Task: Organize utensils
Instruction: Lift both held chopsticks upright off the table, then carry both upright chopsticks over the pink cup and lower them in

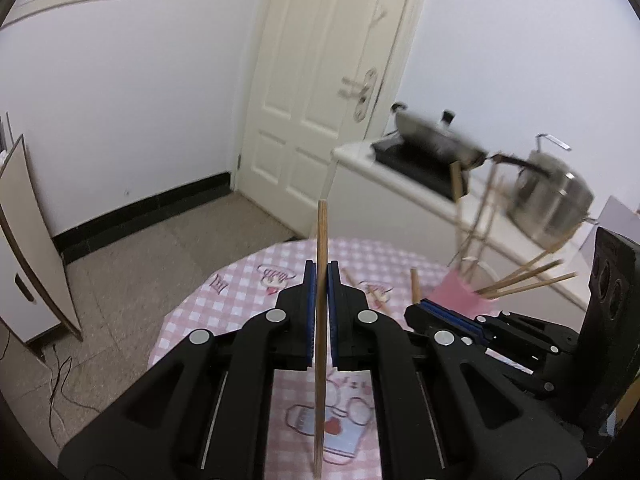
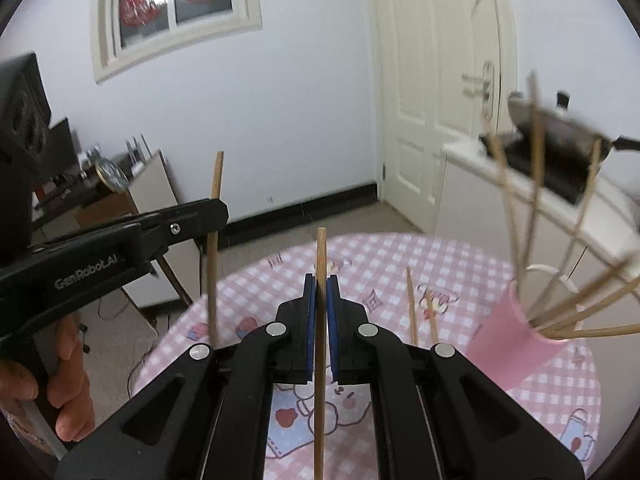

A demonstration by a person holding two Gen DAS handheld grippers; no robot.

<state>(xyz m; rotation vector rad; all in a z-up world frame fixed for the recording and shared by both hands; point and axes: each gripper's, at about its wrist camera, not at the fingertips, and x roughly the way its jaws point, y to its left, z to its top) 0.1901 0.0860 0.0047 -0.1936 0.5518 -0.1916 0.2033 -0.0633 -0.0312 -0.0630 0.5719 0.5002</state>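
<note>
My left gripper (image 1: 322, 270) is shut on a wooden chopstick (image 1: 321, 320), held upright above the round table. My right gripper (image 2: 321, 282) is shut on another wooden chopstick (image 2: 320, 344), also upright. The left gripper (image 2: 218, 210) shows at the left of the right wrist view with its chopstick (image 2: 214, 248). The right gripper (image 1: 428, 306) shows to the right in the left wrist view. A pink cup (image 2: 510, 342) with several chopsticks stands at the right; it also shows in the left wrist view (image 1: 460, 294). Two loose chopsticks (image 2: 412, 308) lie on the tablecloth.
The table has a pink checked cloth (image 2: 400, 256). A white counter (image 1: 384, 168) behind it carries a black cooktop with a pan (image 1: 436, 138) and a steel pot (image 1: 552, 196). A white door (image 1: 320, 92) and a wooden cabinet (image 1: 32, 248) stand beyond.
</note>
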